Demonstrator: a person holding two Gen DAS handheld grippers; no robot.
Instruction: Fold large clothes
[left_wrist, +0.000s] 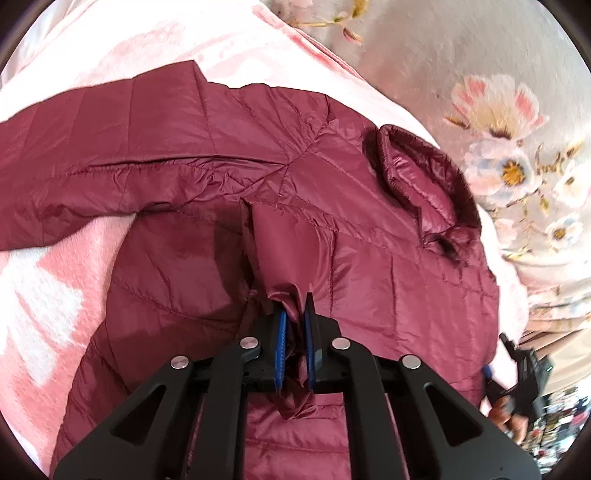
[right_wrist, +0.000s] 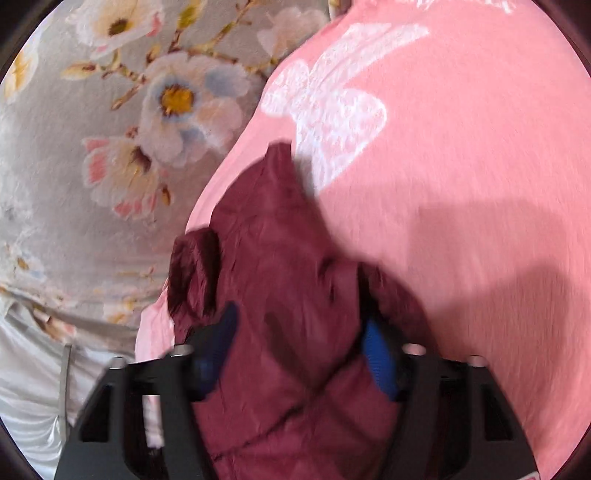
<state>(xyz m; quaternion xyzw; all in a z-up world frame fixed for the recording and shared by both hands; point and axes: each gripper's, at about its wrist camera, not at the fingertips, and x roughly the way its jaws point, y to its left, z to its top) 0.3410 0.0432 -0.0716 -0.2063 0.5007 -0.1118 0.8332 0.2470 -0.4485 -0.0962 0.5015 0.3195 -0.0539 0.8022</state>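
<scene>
**Maroon jacket on pink blanket: left gripper pinching fabric, right gripper wide around a bunch**

Left wrist view: the maroon quilted jacket (left_wrist: 369, 229) lies spread on a pink blanket (left_wrist: 48, 295) with white patterning. One sleeve (left_wrist: 92, 162) runs out flat toward the left of the frame. The collar (left_wrist: 417, 173) stands up at the right, next to the blanket's edge. Beyond that edge lies a grey floral bedcover (left_wrist: 480, 74).

The left gripper (left_wrist: 294, 314) has its blue pads drawn nearly together, with a narrow fold of jacket fabric pinched between them. The fold rises from the jacket body as a small raised tent just ahead of the fingertips; more fabric hangs down between the finger bases.

At the lower right edge of this view the right gripper (left_wrist: 517, 373) is partly visible beside the jacket's edge, held in a hand (left_wrist: 511, 413). Its opening cannot be read from here.

Right wrist view (blurred): the right gripper (right_wrist: 299, 332) has its fingers (right_wrist: 378, 354) spread wide apart, with a thick bunch of the jacket (right_wrist: 288, 295) filling the space between them. Fabric lies against both blue pads, but the blur leaves it unclear whether the pads press on it. The bunch sits on the pink blanket (right_wrist: 461, 184), close to that blanket's left edge, with the floral bedcover (right_wrist: 92, 166) beyond. A white cloth (right_wrist: 29, 406) shows at lower left.
</scene>
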